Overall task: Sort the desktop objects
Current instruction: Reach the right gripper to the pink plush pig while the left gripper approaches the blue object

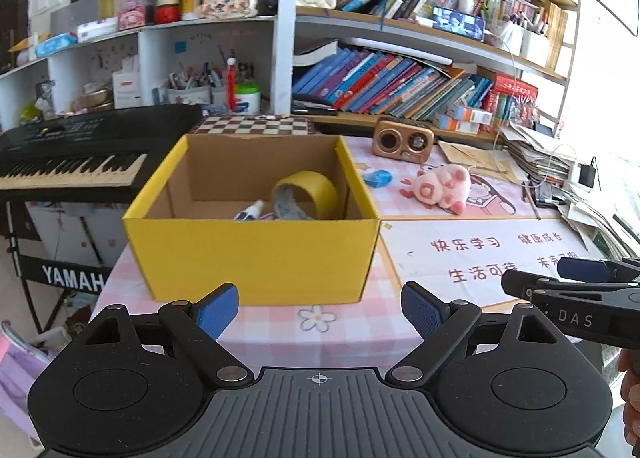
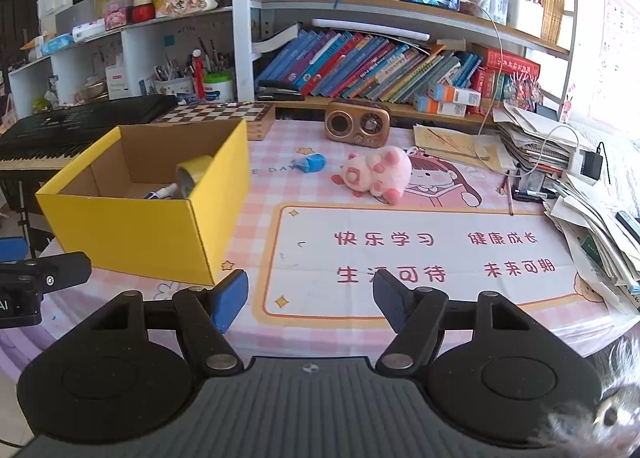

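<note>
The worktop (image 2: 420, 322), under a pink checked cloth with a white printed mat, runs from a black keyboard (image 1: 72, 162) at its left edge to a slumped stack of papers (image 2: 592, 242) on the right. Behind it a bookshelf (image 2: 400, 70) holds leaning rows of books.

A yellow cardboard box (image 1: 256, 254) stands open-topped on the left part of the worktop. Inside it a roll of yellow tape (image 1: 308, 194) stands on edge against the right wall, and a small white marker-like item (image 1: 250, 212) lies beside it on the floor of the box.

To the right of the box, well apart from it, a pink plush toy (image 2: 376, 174) lies on the cloth. Behind the toy, near the shelf, a brown retro radio (image 2: 358, 126) stands upright. Between the box and the toy lies a small blue object (image 2: 310, 162), too small to tell what it is. A chessboard (image 1: 256, 125) sits just behind the box.

The left hand-held gripper (image 1: 320, 306) hovers in front of the box with its jaws spread wide and nothing between its blue pads (image 1: 218, 310). The right hand-held gripper (image 2: 310, 296) hangs over the printed mat, its jaws parted less widely, and it holds nothing.
</note>
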`<state>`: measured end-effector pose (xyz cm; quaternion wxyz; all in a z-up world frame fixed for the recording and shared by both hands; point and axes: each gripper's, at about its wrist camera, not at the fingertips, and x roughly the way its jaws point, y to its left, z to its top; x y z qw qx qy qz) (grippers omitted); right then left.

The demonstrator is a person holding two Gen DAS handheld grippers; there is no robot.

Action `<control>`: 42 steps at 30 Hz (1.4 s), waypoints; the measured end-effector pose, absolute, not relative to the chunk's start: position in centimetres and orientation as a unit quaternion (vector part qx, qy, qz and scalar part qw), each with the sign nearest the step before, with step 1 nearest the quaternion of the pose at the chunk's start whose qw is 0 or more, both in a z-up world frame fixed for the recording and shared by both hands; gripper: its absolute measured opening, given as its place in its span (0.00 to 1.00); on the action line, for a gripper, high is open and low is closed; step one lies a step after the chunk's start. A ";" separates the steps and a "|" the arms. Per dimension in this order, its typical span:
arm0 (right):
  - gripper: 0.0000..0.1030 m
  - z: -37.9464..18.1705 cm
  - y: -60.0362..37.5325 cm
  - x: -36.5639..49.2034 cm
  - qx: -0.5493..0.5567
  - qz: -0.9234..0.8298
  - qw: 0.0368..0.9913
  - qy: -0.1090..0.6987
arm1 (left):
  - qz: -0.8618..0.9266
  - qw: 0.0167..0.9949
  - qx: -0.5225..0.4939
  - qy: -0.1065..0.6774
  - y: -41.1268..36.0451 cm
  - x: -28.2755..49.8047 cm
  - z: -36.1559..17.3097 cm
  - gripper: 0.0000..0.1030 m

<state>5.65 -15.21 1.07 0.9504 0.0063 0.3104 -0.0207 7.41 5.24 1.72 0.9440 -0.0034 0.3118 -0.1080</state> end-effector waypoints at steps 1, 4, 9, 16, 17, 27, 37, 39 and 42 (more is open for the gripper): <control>0.65 1.1 -15.5 5.8 0.006 -0.022 0.950 0.311 | -0.110 0.944 -0.003 0.311 5.0 7.6 1.7 0.88; 0.66 1.0 -16.4 6.2 0.009 -0.028 0.949 0.314 | -0.115 0.943 -0.002 0.313 4.1 8.2 1.7 0.88; 0.66 0.7 -18.1 6.8 0.014 -0.041 0.946 0.320 | -0.134 0.939 -0.001 0.317 2.3 9.3 1.5 0.88; 0.66 0.2 -21.1 7.7 0.024 -0.060 0.943 0.327 | -0.161 0.935 0.019 0.314 -1.2 10.5 1.3 0.88; 0.66 0.1 -21.6 7.9 0.026 -0.062 0.942 0.328 | -0.164 0.935 0.022 0.314 -1.7 10.8 1.3 0.88; 0.67 -0.9 -26.9 11.4 0.038 -0.066 0.935 0.346 | -0.171 0.929 0.035 0.326 -7.2 14.3 0.7 0.88; 0.70 -1.7 -31.8 17.5 0.023 -0.014 0.934 0.357 | -0.115 0.936 0.026 0.332 -11.6 19.0 0.1 0.88; 0.72 -1.8 -32.5 18.7 0.015 0.000 0.934 0.356 | -0.101 0.937 0.024 0.334 -12.4 20.1 0.0 0.88; 0.73 -2.1 -33.4 20.4 0.005 0.018 0.935 0.354 | -0.087 0.938 0.018 0.335 -13.5 21.7 -0.1 0.88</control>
